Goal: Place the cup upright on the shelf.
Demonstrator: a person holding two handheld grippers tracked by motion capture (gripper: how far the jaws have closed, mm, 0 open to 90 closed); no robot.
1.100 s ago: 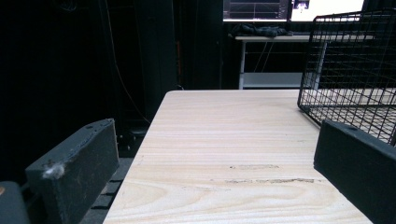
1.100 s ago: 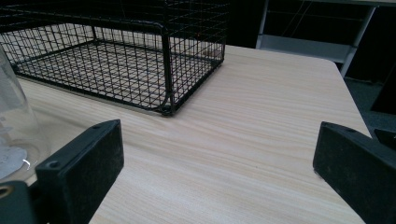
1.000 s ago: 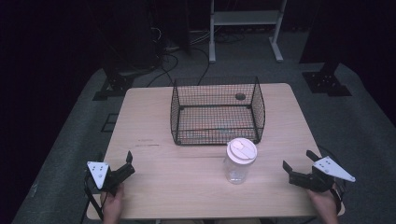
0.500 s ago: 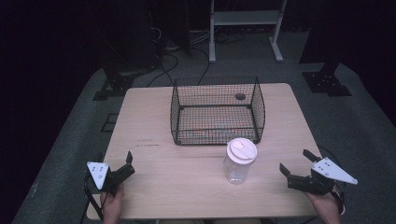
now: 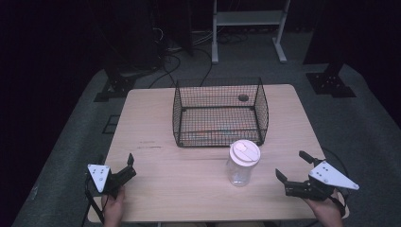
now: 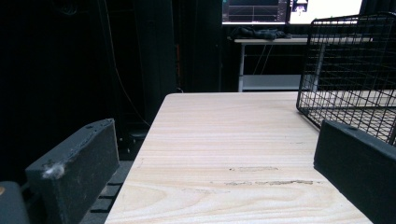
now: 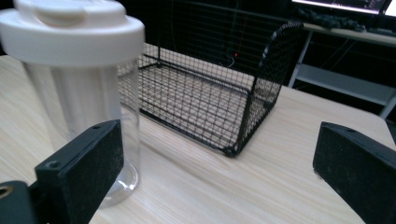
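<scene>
Near the front middle of the table stands a clear plastic jar with a white lid, upright, just in front of the black wire basket but not touching it. Nothing holds the jar; it seems the work on it has not really begun. The right gripper is the nearest to it, low over the table on the jar's right side and apart from it, with its jaws wide open and empty. From the right gripper view, the jar appears close behind the left jaw, not between the two jaws, so I judge that the gripper must first come further toward the jar before it can close on it. The left gripper rests near the front left corner, well apart from the jar, its jaws also open with nothing between them; its own view looks along the bare wood toward the basket. The basket seems to hold a few thin things on its bottom, too small to tell. So what remains, as far as I can judge, is everything: reaching, gripping and moving the jar.
</scene>
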